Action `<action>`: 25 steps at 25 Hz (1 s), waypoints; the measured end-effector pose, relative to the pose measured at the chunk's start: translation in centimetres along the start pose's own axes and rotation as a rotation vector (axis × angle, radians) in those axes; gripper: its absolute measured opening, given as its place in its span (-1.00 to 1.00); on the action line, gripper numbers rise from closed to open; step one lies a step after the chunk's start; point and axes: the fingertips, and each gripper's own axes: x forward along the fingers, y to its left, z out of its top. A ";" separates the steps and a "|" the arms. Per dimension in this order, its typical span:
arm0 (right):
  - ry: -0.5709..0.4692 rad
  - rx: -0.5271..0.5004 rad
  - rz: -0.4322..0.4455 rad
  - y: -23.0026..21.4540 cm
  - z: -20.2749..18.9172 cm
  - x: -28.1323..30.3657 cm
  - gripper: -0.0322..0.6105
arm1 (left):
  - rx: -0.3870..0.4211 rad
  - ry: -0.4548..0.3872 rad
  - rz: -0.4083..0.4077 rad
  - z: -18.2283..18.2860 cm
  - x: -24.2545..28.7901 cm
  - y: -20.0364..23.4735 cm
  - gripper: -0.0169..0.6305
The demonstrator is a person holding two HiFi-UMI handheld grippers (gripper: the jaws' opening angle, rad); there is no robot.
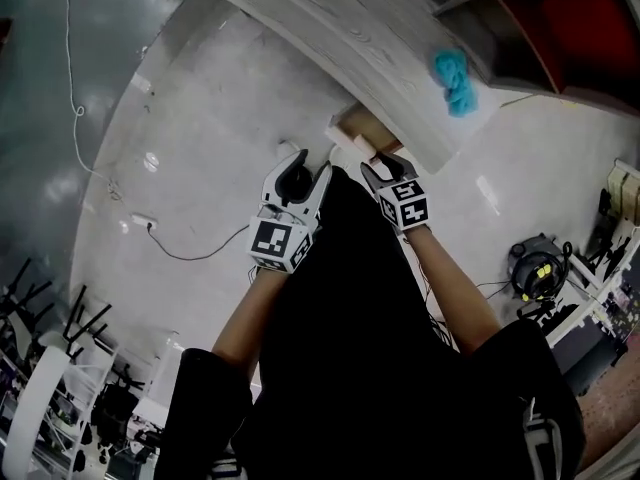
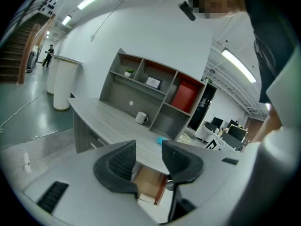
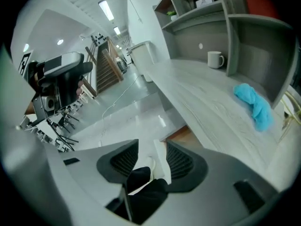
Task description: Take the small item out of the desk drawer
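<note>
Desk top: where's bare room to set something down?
Desk is bare along its front edge and between mug and cloth. Tight at the shelf behind them, and at the open drawer, where left gripper and right gripper crowd.

No text, label, brand or number is legible anywhere.

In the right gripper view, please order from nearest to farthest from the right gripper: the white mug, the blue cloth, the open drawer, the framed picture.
1. Open drawer, at the right gripper, under the desk.
2. Blue cloth, on the desk top, at the right.
3. White mug, farther back, beside the shelf unit.
4. Framed picture, up in the shelf unit.
</note>
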 end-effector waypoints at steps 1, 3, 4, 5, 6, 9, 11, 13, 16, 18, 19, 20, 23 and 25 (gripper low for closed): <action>0.020 -0.009 0.000 0.0 -0.4 0.8 -0.36 | -0.005 0.002 0.002 -0.3 0.1 0.5 -0.48; 0.057 -0.025 -0.003 -0.2 -1.1 2.3 -0.36 | -0.018 0.005 0.006 -0.9 0.2 1.5 -0.48; 0.073 -0.031 -0.004 -0.3 -1.4 3.2 -0.35 | -0.025 0.006 0.008 -1.3 0.2 2.1 -0.48; 0.087 -0.037 -0.006 -0.6 -1.6 4.0 -0.35 | -0.032 0.008 0.012 -1.6 0.3 2.7 -0.48; 0.101 -0.044 -0.008 -0.8 -1.9 4.8 -0.35 | -0.040 0.010 0.018 -1.9 0.2 3.2 -0.48; 0.145 -0.072 -0.021 -1.7 -2.8 7.0 -0.35 | -0.070 0.014 0.034 -3.0 -0.1 4.6 -0.48; 0.177 -0.083 -0.034 -2.6 -3.4 8.5 -0.36 | -0.085 0.020 0.028 -3.6 -0.1 5.1 -0.48; 0.216 -0.085 -0.046 -3.6 -4.4 9.9 -0.36 | -0.088 0.027 0.012 -4.2 -0.1 5.1 -0.51; 0.283 -0.094 -0.063 -4.7 -6.3 11.6 -0.35 | -0.108 0.027 0.012 -4.8 -0.2 5.1 -0.56; 0.324 -0.110 -0.071 -5.1 -7.4 12.8 -0.35 | -0.141 0.009 0.028 -4.8 -0.2 5.6 -0.65; 0.340 -0.113 -0.075 -5.3 -7.7 13.4 -0.35 | -0.150 -0.004 0.037 -4.6 -0.1 6.0 -0.70; 0.354 -0.111 -0.077 -5.4 -8.1 13.9 -0.35 | -0.150 -0.017 0.043 -4.3 0.1 6.2 -0.75; 0.371 -0.113 -0.079 -5.7 -8.9 15.2 -0.34 | -0.146 -0.038 0.029 -4.0 0.5 6.0 -0.81; 0.378 -0.126 -0.087 -6.1 -9.4 16.0 -0.34 | -0.167 -0.038 0.020 -4.7 0.5 5.8 -0.82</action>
